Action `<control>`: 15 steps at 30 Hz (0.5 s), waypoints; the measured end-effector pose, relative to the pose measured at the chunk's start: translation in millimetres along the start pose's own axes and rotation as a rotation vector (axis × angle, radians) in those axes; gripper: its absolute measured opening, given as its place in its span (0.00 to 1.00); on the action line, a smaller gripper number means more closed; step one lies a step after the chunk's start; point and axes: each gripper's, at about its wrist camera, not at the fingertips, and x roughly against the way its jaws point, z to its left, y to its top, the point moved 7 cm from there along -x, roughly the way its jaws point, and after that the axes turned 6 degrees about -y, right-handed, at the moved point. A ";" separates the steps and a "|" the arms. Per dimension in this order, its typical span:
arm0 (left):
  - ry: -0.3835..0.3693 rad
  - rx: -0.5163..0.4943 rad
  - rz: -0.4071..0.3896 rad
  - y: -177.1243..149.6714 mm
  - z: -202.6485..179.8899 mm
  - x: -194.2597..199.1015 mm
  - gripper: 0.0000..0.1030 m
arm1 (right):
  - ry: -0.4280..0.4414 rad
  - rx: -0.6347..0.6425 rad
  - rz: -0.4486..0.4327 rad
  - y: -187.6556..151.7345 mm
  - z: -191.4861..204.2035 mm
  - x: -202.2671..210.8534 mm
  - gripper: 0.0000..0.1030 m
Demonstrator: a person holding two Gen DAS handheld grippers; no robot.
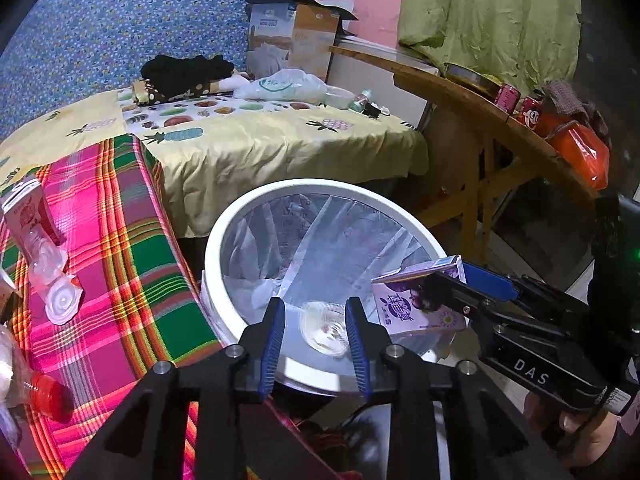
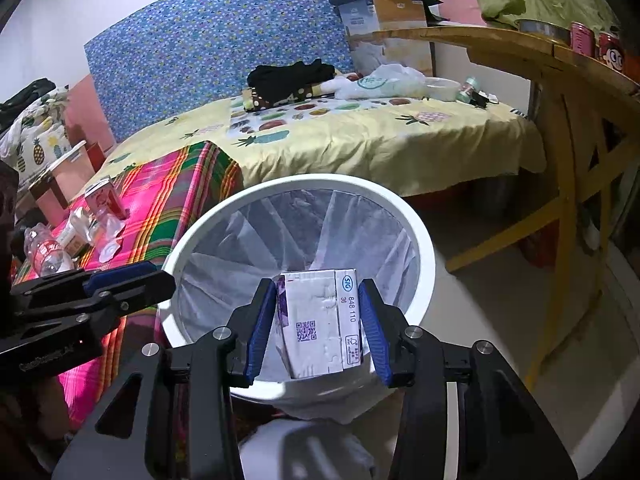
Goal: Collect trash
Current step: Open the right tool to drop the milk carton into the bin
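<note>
A white trash bin [image 1: 224,228] with a clear liner stands beside the bed; it also shows in the right wrist view [image 2: 424,240]. My right gripper [image 2: 316,324] is shut on a purple and white drink carton [image 2: 320,320] and holds it over the bin's near rim; the carton also shows in the left wrist view [image 1: 416,312]. My left gripper [image 1: 316,332] is open and empty over the bin. A clear plastic cup [image 1: 324,330] lies in the bin below it. More trash lies on the plaid cloth [image 1: 120,248]: a red carton [image 1: 28,216], a clear cup [image 1: 56,284] and a red-capped bottle [image 1: 44,392].
The bed with a yellow fruit-print sheet [image 1: 280,140] holds black clothes [image 1: 184,72], a plastic bag [image 1: 280,86] and a cardboard box [image 1: 292,36]. A wooden table [image 1: 480,112] at the right carries red cans [image 1: 516,104] and an orange bag [image 1: 580,148].
</note>
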 end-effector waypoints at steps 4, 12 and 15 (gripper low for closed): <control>0.008 0.013 -0.007 -2.2 3.7 6.9 0.30 | 0.006 0.003 -0.010 1.6 1.5 3.3 0.58; 0.050 0.053 -0.039 -8.7 16.6 33.6 0.30 | 0.013 0.013 -0.025 4.3 6.9 11.0 0.62; 0.072 0.072 -0.059 -12.5 23.0 47.7 0.30 | 0.030 0.012 -0.038 6.1 11.0 14.2 0.62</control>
